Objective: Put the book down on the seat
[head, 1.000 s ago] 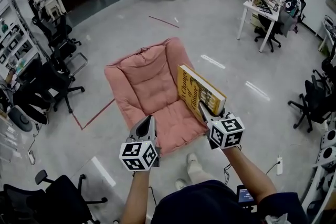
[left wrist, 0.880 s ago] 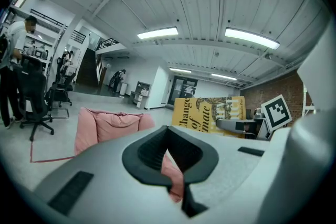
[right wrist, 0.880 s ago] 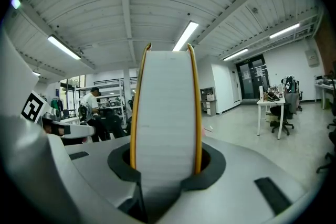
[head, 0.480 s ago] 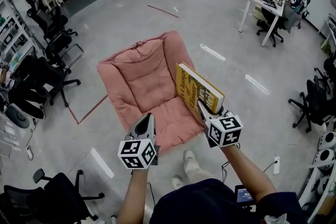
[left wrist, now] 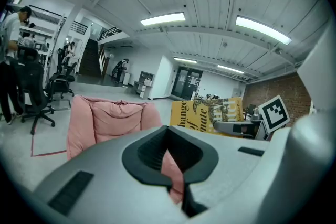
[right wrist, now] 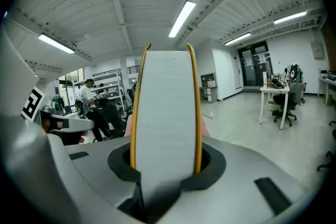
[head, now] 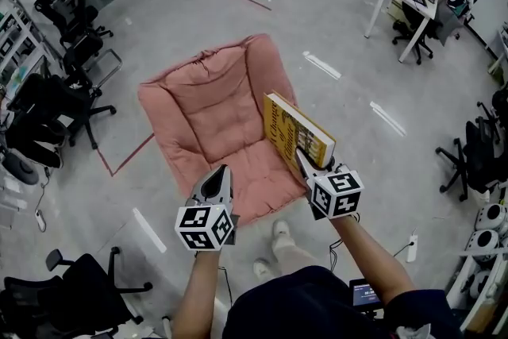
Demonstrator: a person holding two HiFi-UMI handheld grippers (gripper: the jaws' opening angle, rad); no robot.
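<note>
From where I stand, the right gripper (head: 302, 160) is clamped across the thickness of the yellow book (head: 298, 129), biting only its near end. The whole volume juts out on edge beyond the grip, above the right-hand side of the pink cushioned chair (head: 208, 103). That is the worry: held by one end, the book could swivel or slide in the jaws. Because it hangs near the chair's right rim and not over the middle of the seat pad (head: 258, 171), an early release might send it onto the floor (head: 373, 163). Set down upright, it would likely topple on the soft, sloping padding. I cannot tell whether its far corner already brushes the chair. The left gripper (head: 221, 175) hangs over the chair's front edge, jaws drawn together on nothing, so it offers no steadying.
</note>
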